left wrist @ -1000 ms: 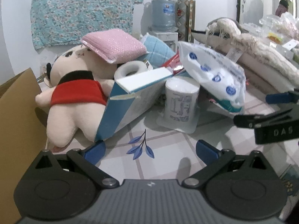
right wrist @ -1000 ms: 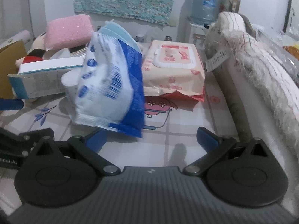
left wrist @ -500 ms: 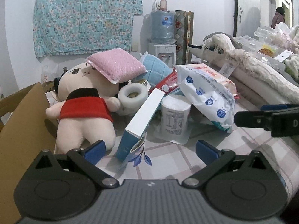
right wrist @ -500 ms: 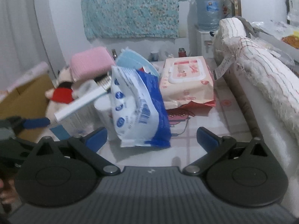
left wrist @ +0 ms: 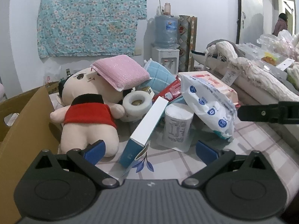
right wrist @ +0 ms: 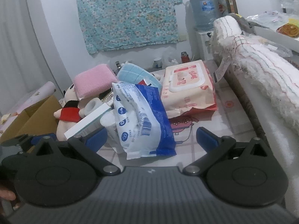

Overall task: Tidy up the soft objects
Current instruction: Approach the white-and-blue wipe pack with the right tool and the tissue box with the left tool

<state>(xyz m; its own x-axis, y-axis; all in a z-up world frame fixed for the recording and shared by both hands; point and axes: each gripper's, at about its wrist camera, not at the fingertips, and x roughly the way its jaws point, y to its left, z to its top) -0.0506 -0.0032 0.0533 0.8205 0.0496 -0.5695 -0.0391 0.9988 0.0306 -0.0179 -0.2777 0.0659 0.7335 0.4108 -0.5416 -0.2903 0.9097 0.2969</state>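
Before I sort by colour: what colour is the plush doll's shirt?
Red, clearest in the left wrist view: plush doll.

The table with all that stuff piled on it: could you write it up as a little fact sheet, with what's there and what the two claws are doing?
Surface: table with a pink checked cloth
Plush doll: lying down, red shirt
Pink sponge: resting on the doll's head
Tape roll: beside the doll's arm
Blue-and-white box: tilted, leaning on the pile
Blue-and-white packet: propped at the front
Pink wipes pack: flat, behind the packet
Cardboard box: at the left
Left claw: open, holding nothing
Right claw: open, holding nothing
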